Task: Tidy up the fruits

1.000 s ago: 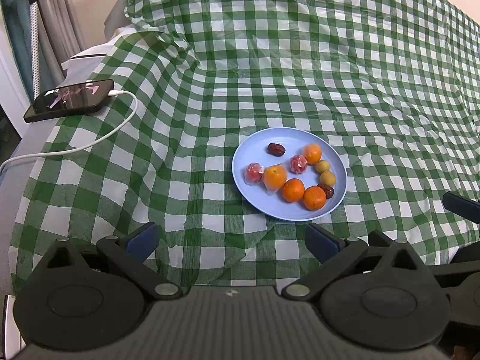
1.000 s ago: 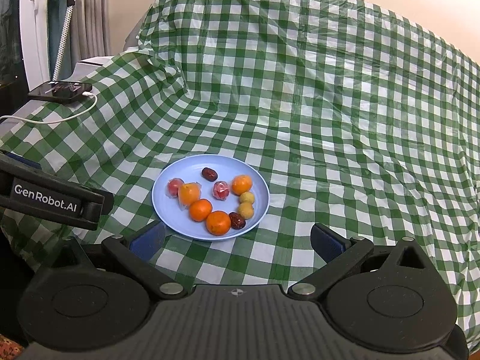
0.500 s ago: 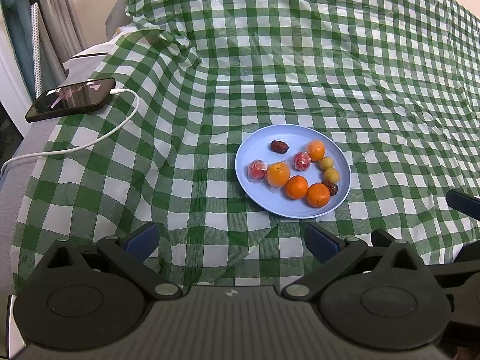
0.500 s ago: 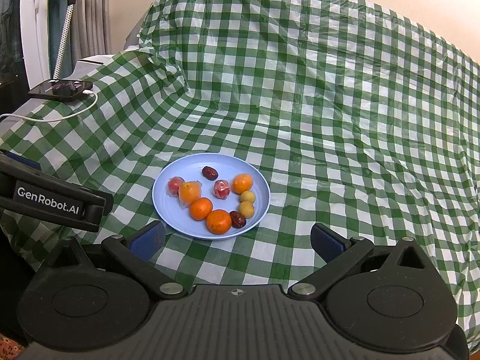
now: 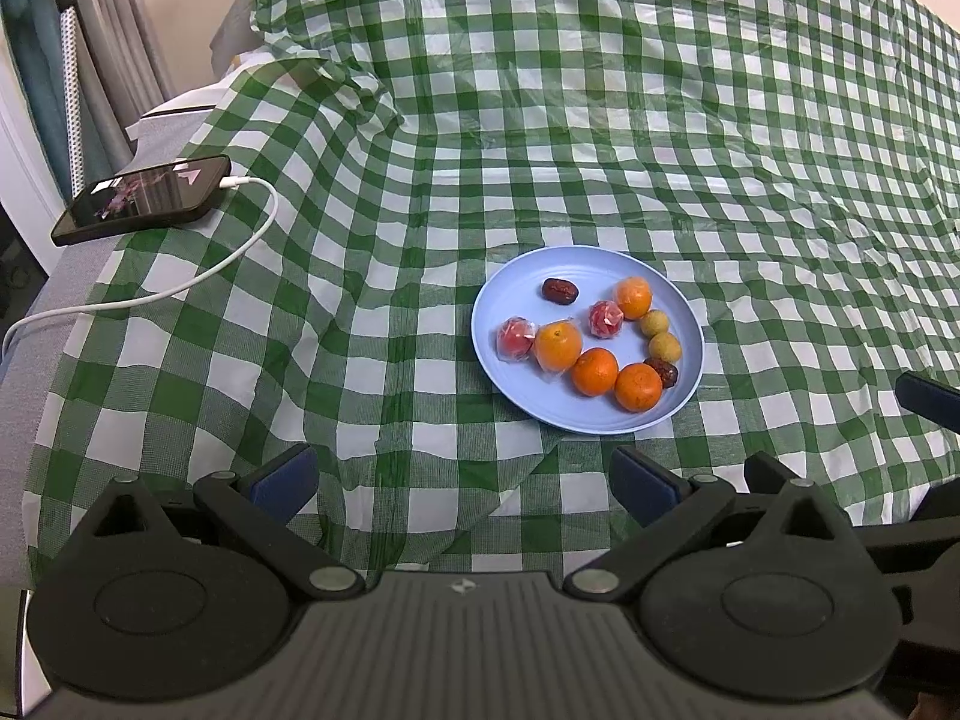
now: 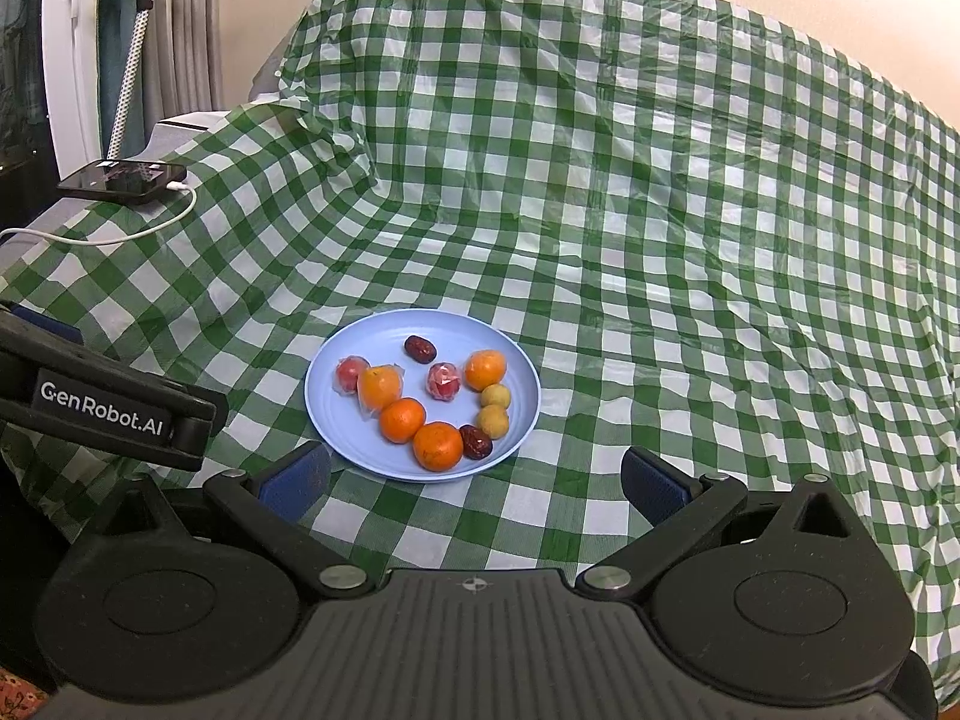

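A light blue plate [image 5: 522, 288] [image 6: 372, 336] lies on the green checked cloth. On it are several oranges [image 5: 594, 371] [image 6: 402, 419], two wrapped red fruits [image 5: 606, 319] [image 6: 444, 381], two small yellow fruits [image 5: 665, 347] [image 6: 493, 420] and two dark red dates [image 5: 559, 290] [image 6: 419, 348]. My left gripper [image 5: 462, 483] is open and empty, just short of the plate's near left. My right gripper [image 6: 474, 483] is open and empty at the plate's near edge. The left gripper's body [image 6: 102, 402] shows at the left of the right wrist view.
A black phone [image 5: 144, 198] [image 6: 123, 179] with a white charging cable [image 5: 180, 288] lies at the far left on a grey surface. The cloth [image 5: 600, 120] rises over a backrest behind the plate. Curtains and a pole stand at far left.
Both grippers have shifted slightly; the plate sits a little higher and further right in the left wrist view. Nothing on the plate has moved. Both grippers stay open.
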